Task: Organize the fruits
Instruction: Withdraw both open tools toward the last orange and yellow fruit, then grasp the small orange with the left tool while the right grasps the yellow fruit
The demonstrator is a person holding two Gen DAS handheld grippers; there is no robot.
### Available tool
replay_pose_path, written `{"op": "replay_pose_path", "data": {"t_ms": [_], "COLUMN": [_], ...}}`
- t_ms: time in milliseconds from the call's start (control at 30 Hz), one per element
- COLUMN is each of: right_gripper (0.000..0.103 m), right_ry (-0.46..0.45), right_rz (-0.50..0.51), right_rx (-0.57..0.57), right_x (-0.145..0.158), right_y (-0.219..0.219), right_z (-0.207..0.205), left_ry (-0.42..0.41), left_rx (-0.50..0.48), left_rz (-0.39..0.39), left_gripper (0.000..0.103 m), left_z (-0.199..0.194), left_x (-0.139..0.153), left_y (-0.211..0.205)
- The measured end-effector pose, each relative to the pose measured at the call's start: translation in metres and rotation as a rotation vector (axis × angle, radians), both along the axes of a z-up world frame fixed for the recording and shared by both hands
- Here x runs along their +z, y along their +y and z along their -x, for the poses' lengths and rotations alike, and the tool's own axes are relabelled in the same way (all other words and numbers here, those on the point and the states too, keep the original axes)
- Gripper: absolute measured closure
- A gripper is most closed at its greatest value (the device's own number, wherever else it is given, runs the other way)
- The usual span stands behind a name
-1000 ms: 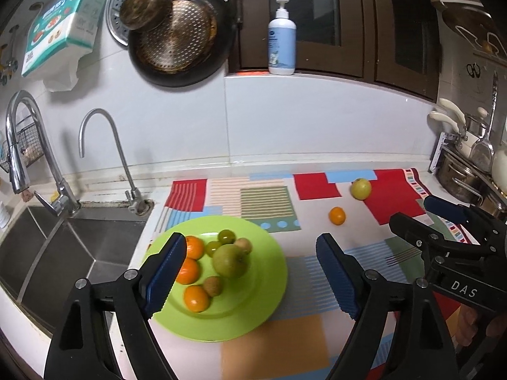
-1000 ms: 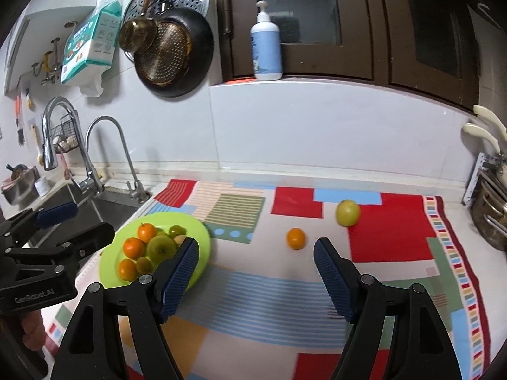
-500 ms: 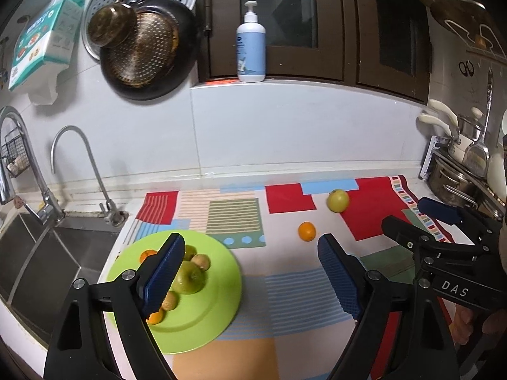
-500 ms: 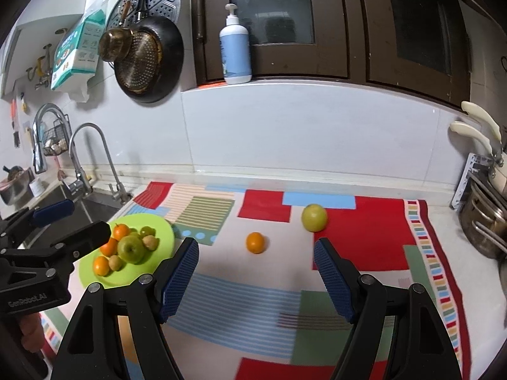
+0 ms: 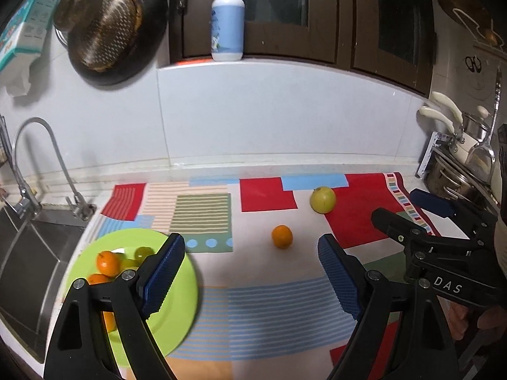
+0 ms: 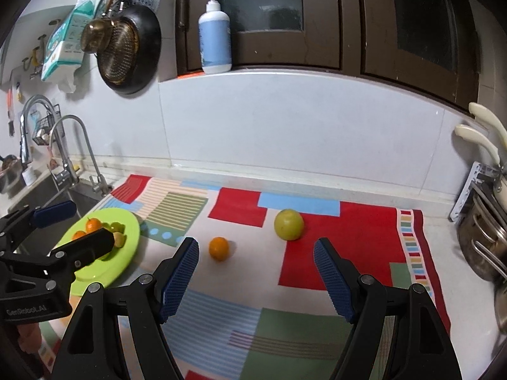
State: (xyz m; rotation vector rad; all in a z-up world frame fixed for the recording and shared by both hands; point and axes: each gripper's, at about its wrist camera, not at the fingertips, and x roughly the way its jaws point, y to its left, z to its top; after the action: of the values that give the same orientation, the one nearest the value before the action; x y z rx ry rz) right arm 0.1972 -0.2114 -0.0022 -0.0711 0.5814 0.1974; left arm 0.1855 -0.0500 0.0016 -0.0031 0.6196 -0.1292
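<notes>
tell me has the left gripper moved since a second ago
Yes. The left gripper has swung right: a second ago it sat over the green plate, and now the small orange on the mat lies between its open fingers.

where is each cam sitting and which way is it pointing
Left wrist: on the left gripper, low over the counter by the green plate, facing the back wall; the right gripper shows at its right edge.
Right wrist: on the right gripper, further right, facing the same wall; the left gripper shows at its left.
Both share the orange, green apple, plate and mat.
</notes>
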Motion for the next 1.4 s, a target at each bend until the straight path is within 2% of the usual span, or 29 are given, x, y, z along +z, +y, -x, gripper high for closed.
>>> {"op": "replay_pose_path", "data": {"t_ms": [300, 733, 833, 1200, 1333, 1400], "right_gripper": [0.027, 0.028, 0.028, 0.029, 0.034, 0.037], "right_ry": [0.051, 0.148, 0.167, 0.218, 0.227, 0.243], "right_rz": [0.032, 0.068, 0.077, 0.081, 0.064, 0.047], "right_rx": [0.003, 0.021, 0.02, 0.012, -0.007, -0.013], "right_x": [-0.022, -0.068, -0.077, -0.098, -0.101, -0.104], "right_y": [-0.016, -0.023, -0.024, -0.025, -0.025, -0.024], "right_z": [-0.041, -0.098, -0.11, -0.151, -0.164, -0.169], "left_ry": [0.078, 0.194, 0.212, 0.275, 0.289, 0.295], "left_rx": [-0.036, -0.105, -0.111, -0.111, -0.122, -0.128], "left_rz": [-0.03, -0.053, -0.049, -0.021, -0.008, -0.002], "left_gripper": [0.018, 0.034, 0.035, 0.055, 0.068, 0.07], "left_z": [-0.042, -0.096, -0.107, -0.133, -0.139, -0.142], "left_x": [-0.029, -0.078, -0.089, -0.113, -0.117, -0.117], "left_y": [-0.022, -0.049, -0.051, -0.053, -0.053, -0.053]}}
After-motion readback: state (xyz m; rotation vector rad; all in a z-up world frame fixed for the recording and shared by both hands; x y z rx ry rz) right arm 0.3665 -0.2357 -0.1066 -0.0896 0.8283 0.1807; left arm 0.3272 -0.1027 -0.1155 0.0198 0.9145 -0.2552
